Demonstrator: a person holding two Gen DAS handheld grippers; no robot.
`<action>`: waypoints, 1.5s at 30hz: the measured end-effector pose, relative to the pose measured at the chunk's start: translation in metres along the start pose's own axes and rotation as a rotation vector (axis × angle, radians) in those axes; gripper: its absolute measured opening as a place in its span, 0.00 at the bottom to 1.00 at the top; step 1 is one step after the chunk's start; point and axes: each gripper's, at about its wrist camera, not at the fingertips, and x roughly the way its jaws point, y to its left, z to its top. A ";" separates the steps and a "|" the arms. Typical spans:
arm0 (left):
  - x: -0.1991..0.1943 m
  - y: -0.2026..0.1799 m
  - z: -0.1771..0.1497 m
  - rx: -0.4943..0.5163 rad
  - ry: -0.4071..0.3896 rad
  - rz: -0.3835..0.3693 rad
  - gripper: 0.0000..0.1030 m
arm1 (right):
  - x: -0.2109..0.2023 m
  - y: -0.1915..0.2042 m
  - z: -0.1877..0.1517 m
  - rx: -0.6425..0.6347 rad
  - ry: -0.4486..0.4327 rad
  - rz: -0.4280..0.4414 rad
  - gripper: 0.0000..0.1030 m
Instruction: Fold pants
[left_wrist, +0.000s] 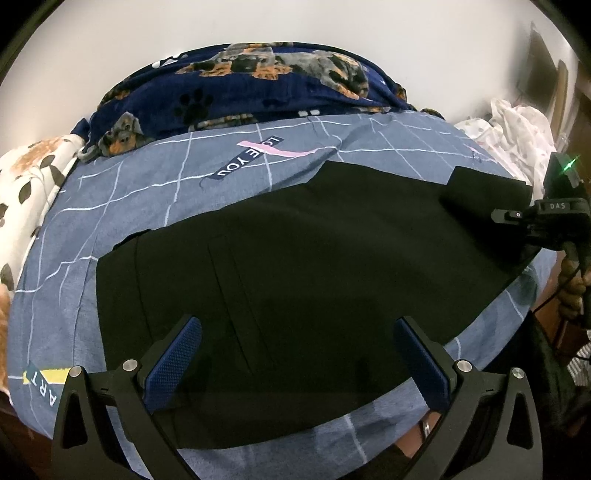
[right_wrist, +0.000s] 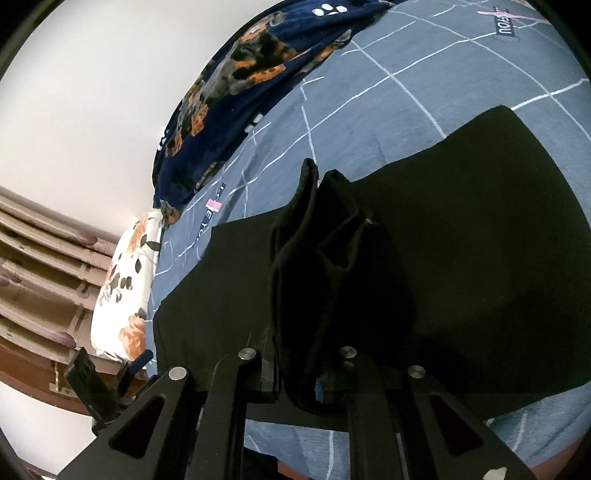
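The black pants lie flat across the middle of the blue checked bedsheet, one end bunched and pinched in the closed right gripper at 3 o'clock in the left view. The left gripper hovers open at 6 o'clock, holding nothing. With only one corner carried, the fold could skew, or the thick wad could slip free.

The blue-grey bedsheet with thin white grid lines carries a dark printed strip reading "LOVE YOU" across a pink band and a teal-and-yellow tag reading "ART", while the black right gripper body shows "DAS".
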 end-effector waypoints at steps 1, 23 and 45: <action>0.000 0.000 0.000 0.001 0.000 0.002 1.00 | 0.001 0.001 0.000 -0.004 0.001 -0.002 0.13; 0.003 -0.006 0.000 0.025 0.021 0.017 1.00 | 0.004 0.013 -0.003 -0.041 0.001 -0.009 0.13; 0.009 -0.005 -0.002 0.024 0.035 0.021 1.00 | 0.020 0.025 -0.011 -0.064 0.042 0.013 0.14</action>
